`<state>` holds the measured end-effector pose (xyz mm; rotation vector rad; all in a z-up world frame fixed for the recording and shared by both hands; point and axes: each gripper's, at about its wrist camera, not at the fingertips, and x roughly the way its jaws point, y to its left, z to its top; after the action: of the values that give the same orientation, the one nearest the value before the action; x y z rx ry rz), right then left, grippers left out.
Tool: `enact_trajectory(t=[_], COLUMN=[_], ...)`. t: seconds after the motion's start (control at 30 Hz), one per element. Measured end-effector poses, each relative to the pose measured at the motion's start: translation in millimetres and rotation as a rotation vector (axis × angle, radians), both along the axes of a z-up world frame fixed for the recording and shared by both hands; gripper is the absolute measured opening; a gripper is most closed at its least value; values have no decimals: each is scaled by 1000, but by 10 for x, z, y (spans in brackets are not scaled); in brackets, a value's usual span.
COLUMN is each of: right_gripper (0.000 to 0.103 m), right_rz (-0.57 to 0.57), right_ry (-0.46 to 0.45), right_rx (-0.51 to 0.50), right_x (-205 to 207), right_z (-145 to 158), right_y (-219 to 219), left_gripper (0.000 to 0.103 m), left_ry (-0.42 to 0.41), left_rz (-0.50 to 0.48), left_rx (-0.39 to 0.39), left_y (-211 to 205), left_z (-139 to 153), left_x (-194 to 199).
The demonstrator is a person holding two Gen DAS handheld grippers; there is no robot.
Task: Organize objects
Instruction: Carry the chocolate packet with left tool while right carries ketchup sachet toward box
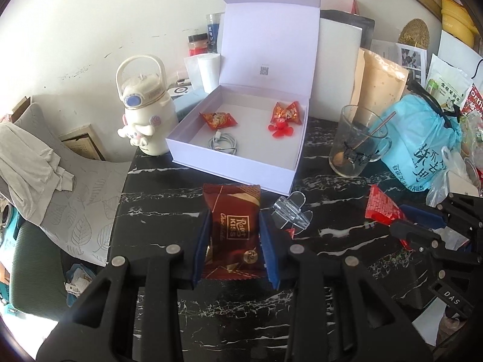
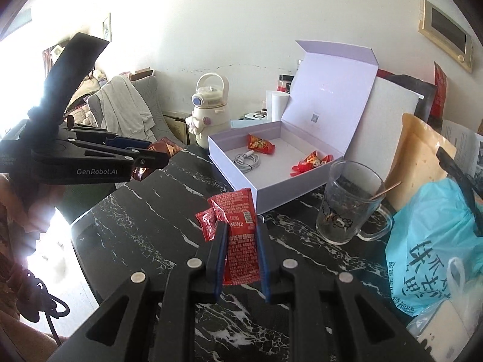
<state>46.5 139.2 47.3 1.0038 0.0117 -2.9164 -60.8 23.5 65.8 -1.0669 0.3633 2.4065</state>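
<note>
The left gripper (image 1: 234,232) has its fingers closed on a brown chocolate packet (image 1: 232,226) above the black counter (image 1: 157,199). The right gripper (image 2: 241,241) pinches a red ketchup packet (image 2: 240,235), both near the open white box (image 1: 238,166) holding candies (image 1: 219,119) and a cable (image 1: 222,144).

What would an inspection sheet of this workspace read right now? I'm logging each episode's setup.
Surface: black marble-pattern table, crowded on its right.
Job's things: open white box holding two red snack packets, red flower and coiled cable; clear clip on the table.
Clutter: glass mug, blue bag, white bottle.
Grippers: left gripper shut on chocolate packet; right gripper shut on ketchup sachet.
Cables: one, in the box.
Surroundings: white wall, draped chair.
</note>
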Motion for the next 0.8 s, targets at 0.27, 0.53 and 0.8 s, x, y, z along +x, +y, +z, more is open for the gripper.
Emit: enact_trajectory(t=[0.27, 0.53, 0.8], right_gripper=[18, 18, 18], right_rz=[4, -4, 0], right_ry=[26, 25, 21], right_rx=[17, 15, 13], right_x=[45, -94, -400], right_z=[160, 186, 222], right_y=[-52, 9, 116], left_gripper=[31, 31, 31], left_ry=[17, 20, 8], left_rz=[-2, -1, -4], left_rx=[14, 11, 13], left_y=[0, 53, 132], left_z=[167, 187, 150], left_x=[81, 24, -209])
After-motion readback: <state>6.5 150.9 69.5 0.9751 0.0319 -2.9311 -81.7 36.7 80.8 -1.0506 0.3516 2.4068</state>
